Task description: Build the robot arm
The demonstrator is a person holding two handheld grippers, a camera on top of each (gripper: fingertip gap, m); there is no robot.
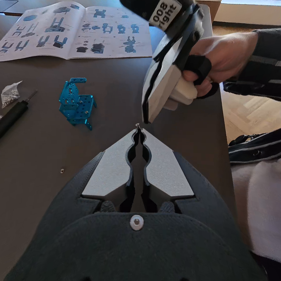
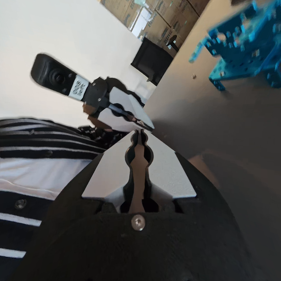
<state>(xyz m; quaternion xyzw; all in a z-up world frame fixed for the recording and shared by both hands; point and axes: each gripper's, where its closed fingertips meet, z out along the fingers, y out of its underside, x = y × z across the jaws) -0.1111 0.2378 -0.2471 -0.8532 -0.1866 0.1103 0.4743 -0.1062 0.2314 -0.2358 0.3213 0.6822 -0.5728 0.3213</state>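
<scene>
My left gripper [image 1: 138,130] is shut on a small silver screw [image 1: 137,125], whose head sticks out past the tips, a little above the dark table [image 1: 121,91]. My right gripper [image 1: 146,121], held by a hand, points down just right of the screw, tips close to it. In the right wrist view my right gripper [image 2: 139,131] is shut and empty, tips nearly touching the left gripper [image 2: 150,127]. A blue metal bracket assembly [image 1: 76,103] lies on the table to the left; it also shows blurred in the right wrist view [image 2: 243,45].
An open instruction booklet [image 1: 76,30] lies at the back. A black screwdriver [image 1: 13,112] and a small bag of screws [image 1: 10,94] lie at the left. A loose nut [image 1: 62,170] sits on the table. The table's right edge is near; cardboard boxes [image 2: 159,19] stand beyond. Less than 4 cm separates the two grippers' tips.
</scene>
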